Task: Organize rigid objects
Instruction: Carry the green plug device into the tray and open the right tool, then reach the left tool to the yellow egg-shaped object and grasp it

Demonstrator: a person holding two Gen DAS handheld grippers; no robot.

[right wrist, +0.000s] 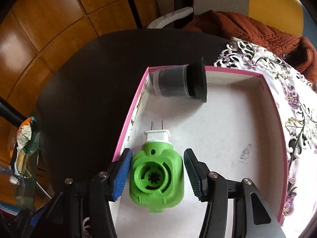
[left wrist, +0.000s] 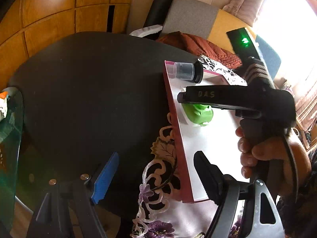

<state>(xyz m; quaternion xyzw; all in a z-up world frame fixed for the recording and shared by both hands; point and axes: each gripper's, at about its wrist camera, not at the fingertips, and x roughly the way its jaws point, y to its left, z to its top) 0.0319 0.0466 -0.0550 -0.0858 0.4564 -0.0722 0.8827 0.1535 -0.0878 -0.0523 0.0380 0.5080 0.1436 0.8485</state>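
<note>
Green plug-in [right wrist: 156,170] btwn open right hand-held gripper [right wrist: 157,173] fingers, in box [right wrist: 247,73].

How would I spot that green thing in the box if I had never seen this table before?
Find the shallow pink-edged box with a white floor, on the dark round table. Two things lie in it: a dark jar on its side at the far wall, and nearer, the green plug-in device between the right gripper's open fingers. It alone is bright green, with a white plug and two metal prongs.

A home living room — wooden cabinets [left wrist: 49,19], embroidered tablecloth [right wrist: 287,91], curtains [left wrist: 247,2] by a bright window.
</note>
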